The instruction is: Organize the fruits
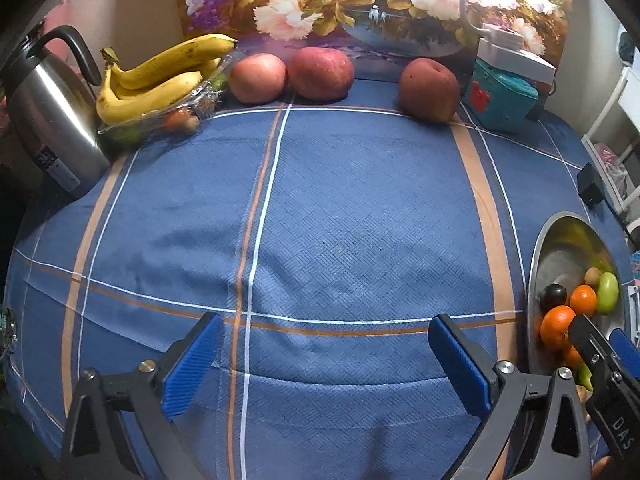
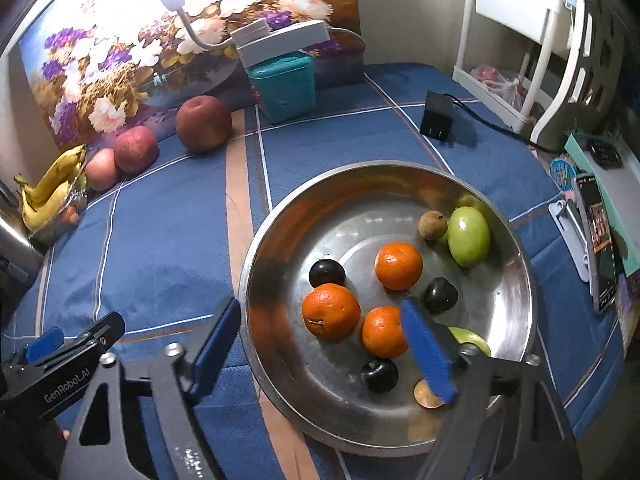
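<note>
Hanging over the round stainless-steel bowl (image 2: 516, 280), the right gripper (image 2: 324, 344) is spread, nothing clamped; three orange tangerines (image 2: 331, 311), dark plums (image 2: 327, 273) and a green fruit (image 2: 468, 236) lie loose beneath and beyond its fingers. Off to its left, the left gripper (image 1: 326, 364) gapes empty above the blue checked cloth (image 1: 340, 208), three red apples (image 1: 320, 73) well ahead.

Three orange mandarins (image 2: 398, 265), three dark plums (image 2: 327, 273) and a green oval fruit (image 2: 468, 235) lie loose in the round steel bowl (image 2: 516, 292), near right. Three red apples (image 1: 320, 73) line the far edge beside yellow bananas (image 1: 160, 80), far left.
</note>
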{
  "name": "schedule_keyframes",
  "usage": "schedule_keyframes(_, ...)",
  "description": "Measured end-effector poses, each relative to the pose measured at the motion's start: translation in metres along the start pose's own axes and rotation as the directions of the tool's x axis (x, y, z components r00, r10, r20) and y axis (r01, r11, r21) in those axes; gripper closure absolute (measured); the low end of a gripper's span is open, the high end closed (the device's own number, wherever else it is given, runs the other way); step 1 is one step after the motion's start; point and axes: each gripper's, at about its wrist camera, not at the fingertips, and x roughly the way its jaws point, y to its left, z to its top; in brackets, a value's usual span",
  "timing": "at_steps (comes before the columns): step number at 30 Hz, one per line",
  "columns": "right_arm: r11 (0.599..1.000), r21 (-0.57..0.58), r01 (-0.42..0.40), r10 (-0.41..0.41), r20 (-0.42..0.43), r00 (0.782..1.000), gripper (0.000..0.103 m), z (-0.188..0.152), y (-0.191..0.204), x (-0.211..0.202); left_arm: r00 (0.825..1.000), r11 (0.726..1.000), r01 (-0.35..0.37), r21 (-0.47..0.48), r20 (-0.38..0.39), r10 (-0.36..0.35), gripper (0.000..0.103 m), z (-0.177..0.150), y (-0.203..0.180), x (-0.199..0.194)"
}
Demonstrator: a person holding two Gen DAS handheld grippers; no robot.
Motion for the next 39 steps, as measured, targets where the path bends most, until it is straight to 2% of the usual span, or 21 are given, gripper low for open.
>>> schedule_keyframes(2,1.000,-0.006,0.004,-0.004,0.002,1.000,0.018,0.000,0.001,0.001,1.000,1.000,0.005,-0.008,0.004,-0.005,0.000,0.001,0.001,0.001)
schedule_keyframes(5,1.000,-0.021,0.016,-0.015,0.011,1.000,0.016,-0.001,0.002,0.002,1.000,1.000,-0.023,-0.015,0.011,0.023,0.000,0.002,0.003,0.001)
schedule_keyframes(7,0.999,-0.034,0.031,-0.030,0.015,0.999,0.005,-0.001,0.004,0.003,0.998,0.998,-0.061,-0.019,0.019,0.062,0.000,0.002,0.005,0.000)
schedule_keyframes(12,0.998,-0.052,0.042,-0.041,0.025,0.999,0.005,-0.004,0.008,0.003,0.991,0.991,-0.131,-0.013,0.024,0.132,0.000,0.000,0.007,0.002)
schedule_keyframes(15,0.998,-0.056,0.042,-0.041,0.025,0.999,0.005,-0.006,0.011,0.003,0.974,0.974,-0.225,0.008,0.030,0.225,0.000,-0.002,0.003,0.000)
schedule_keyframes(17,0.997,-0.061,0.040,-0.039,0.023,0.999,0.005,-0.008,0.013,0.003,0.965,0.964,-0.261,0.040,0.049,0.259,0.000,-0.004,-0.001,-0.001)
schedule_keyframes(27,0.995,-0.096,0.031,-0.029,0.024,0.999,0.005,-0.023,0.025,-0.004,0.958,0.955,-0.287,0.068,0.045,0.285,0.000,-0.016,0.004,-0.008)
schedule_keyframes(34,0.992,-0.127,0.018,-0.016,0.020,1.000,0.005,-0.041,0.030,-0.016,0.964,0.963,-0.266,0.043,-0.017,0.267,0.000,-0.038,0.015,-0.014)
schedule_keyframes(39,0.990,-0.141,0.012,-0.010,0.012,1.000,0.005,-0.058,0.030,-0.023,0.960,0.960,-0.276,0.043,-0.040,0.277,0.000,-0.051,0.022,-0.022)
